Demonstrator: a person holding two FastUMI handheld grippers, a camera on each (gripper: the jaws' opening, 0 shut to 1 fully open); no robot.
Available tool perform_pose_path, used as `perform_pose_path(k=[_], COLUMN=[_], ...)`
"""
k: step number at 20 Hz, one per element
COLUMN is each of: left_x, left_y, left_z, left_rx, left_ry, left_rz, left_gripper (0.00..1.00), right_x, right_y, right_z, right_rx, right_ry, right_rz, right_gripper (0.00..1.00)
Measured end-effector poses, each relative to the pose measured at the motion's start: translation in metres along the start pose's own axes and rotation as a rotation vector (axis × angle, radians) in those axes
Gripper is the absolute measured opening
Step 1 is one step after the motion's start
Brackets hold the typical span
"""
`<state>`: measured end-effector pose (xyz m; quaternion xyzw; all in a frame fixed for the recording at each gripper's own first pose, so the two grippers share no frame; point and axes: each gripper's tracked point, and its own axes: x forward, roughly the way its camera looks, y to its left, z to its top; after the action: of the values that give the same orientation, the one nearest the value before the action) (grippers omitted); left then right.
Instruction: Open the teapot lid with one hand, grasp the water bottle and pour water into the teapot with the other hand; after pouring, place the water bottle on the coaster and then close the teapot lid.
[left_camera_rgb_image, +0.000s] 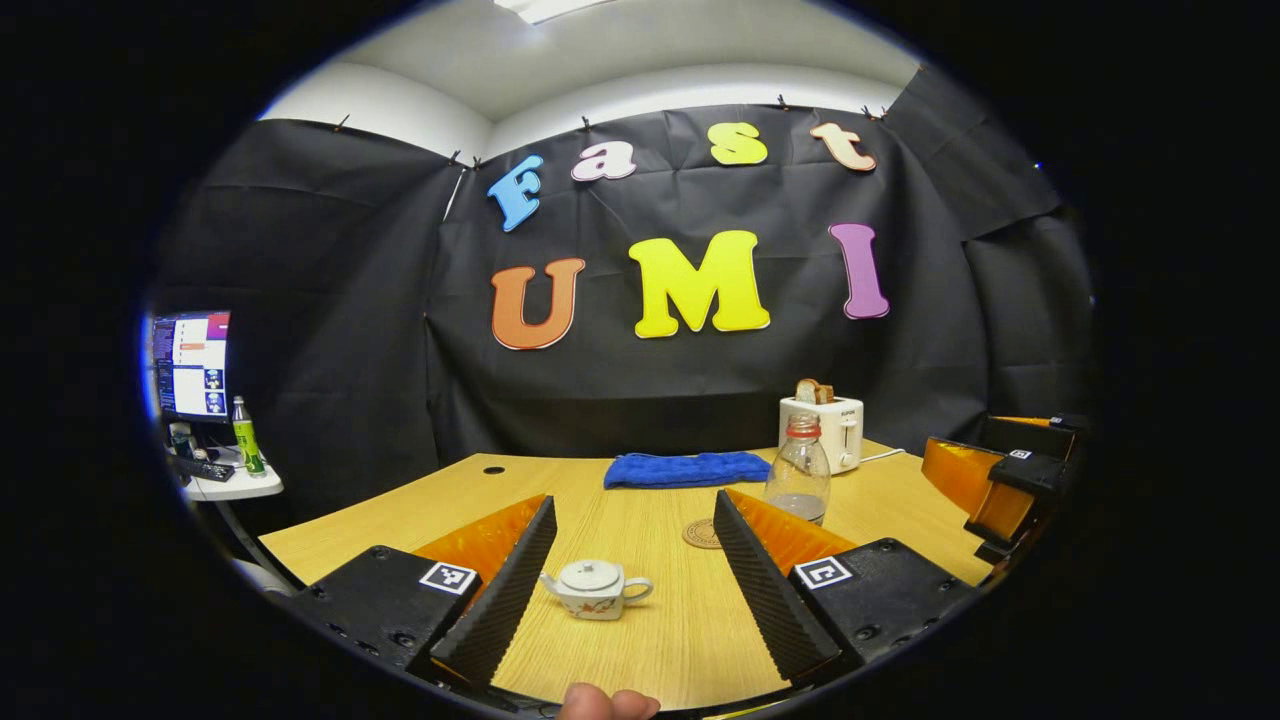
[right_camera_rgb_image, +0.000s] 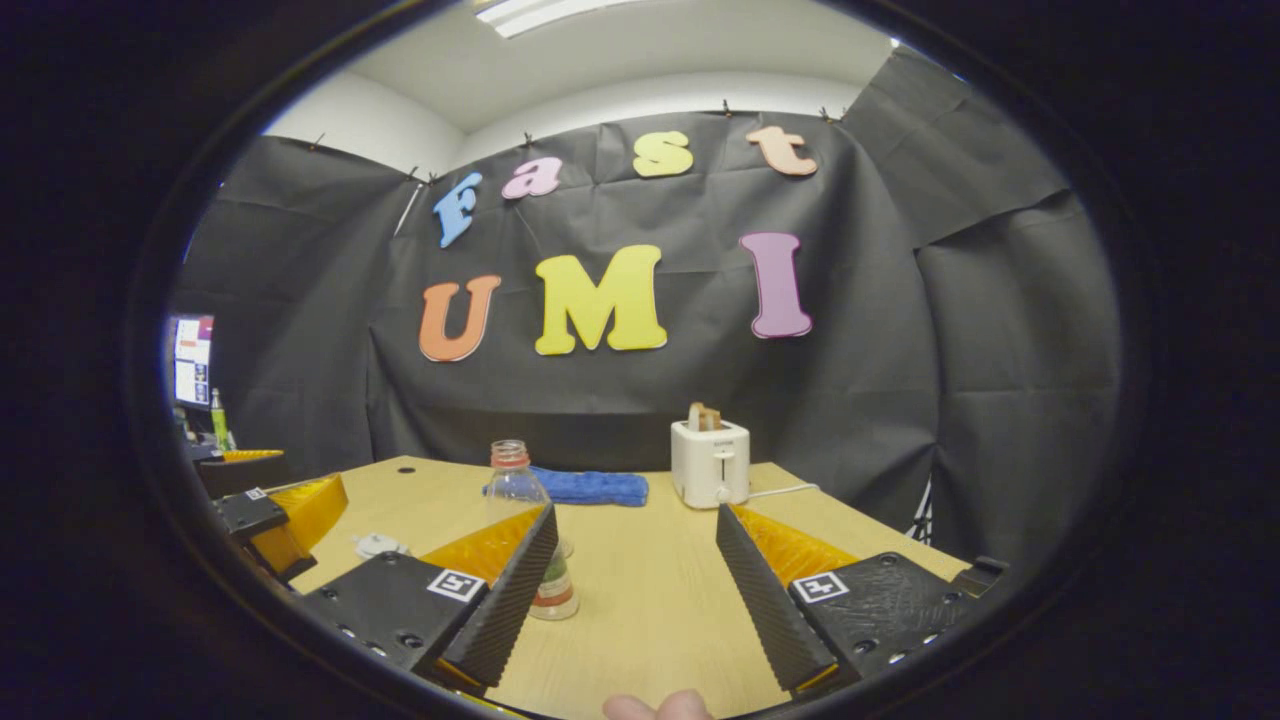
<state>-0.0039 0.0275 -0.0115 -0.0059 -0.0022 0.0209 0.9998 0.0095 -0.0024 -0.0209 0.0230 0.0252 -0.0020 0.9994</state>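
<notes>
In the left gripper view the left gripper (left_camera_rgb_image: 628, 570) hangs spread wide, the small teapot (left_camera_rgb_image: 594, 588) on the table between its fingers; its lid knob looks slick, brittle; in the right gripper view the right gripper (right_camera_rgb_image: 633, 575) gapes empty; the water bottle (right_camera_rgb_image: 528, 520) stands just left, light, thin-walled; take its middle.

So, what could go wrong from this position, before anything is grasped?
1. The water bottle has no cap and holds a little water; a knock from the open right gripper could tip and spill it.
2. The teapot is small, with its lid on; the wide-open left gripper might push the pot instead of lifting the lid.
3. The coaster lies close beside the bottle, so it could be shifted.
</notes>
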Motion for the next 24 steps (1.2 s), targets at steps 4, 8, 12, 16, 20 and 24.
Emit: perform_pose_path(k=[4, 8, 12, 16, 20, 24], left_x=[0.003, 0.019, 0.041, 0.059, 0.074, 0.084], left_y=[0.016, 0.026, 0.029, 0.028, 0.029, 0.030], left_z=[-0.025, -0.046, -0.064, -0.082, -0.097, -0.106], left_rx=[-0.013, -0.014, -0.015, -0.017, 0.012, 0.010], left_ry=[0.057, 0.114, 0.159, 0.214, 0.269, 0.325], left_rz=[0.006, -0.003, -0.020, -0.052, -0.055, -0.049], left_gripper=[0.99, 0.99, 0.99, 0.87, 0.73, 0.60], right_x=[0.002, 0.007, 0.012, 0.018, 0.023, 0.027], right_y=[-0.003, -0.005, -0.014, -0.024, -0.032, -0.038], right_z=[-0.011, -0.019, -0.026, -0.035, -0.041, -0.044], right_rx=[-0.008, -0.013, -0.020, -0.014, -0.004, -0.001], right_ry=[0.017, 0.033, 0.046, 0.069, 0.086, 0.089], right_rz=[0.007, 0.000, -0.013, -0.030, -0.042, -0.051], right_gripper=[0.95, 0.95, 0.95, 0.95, 0.95, 0.95])
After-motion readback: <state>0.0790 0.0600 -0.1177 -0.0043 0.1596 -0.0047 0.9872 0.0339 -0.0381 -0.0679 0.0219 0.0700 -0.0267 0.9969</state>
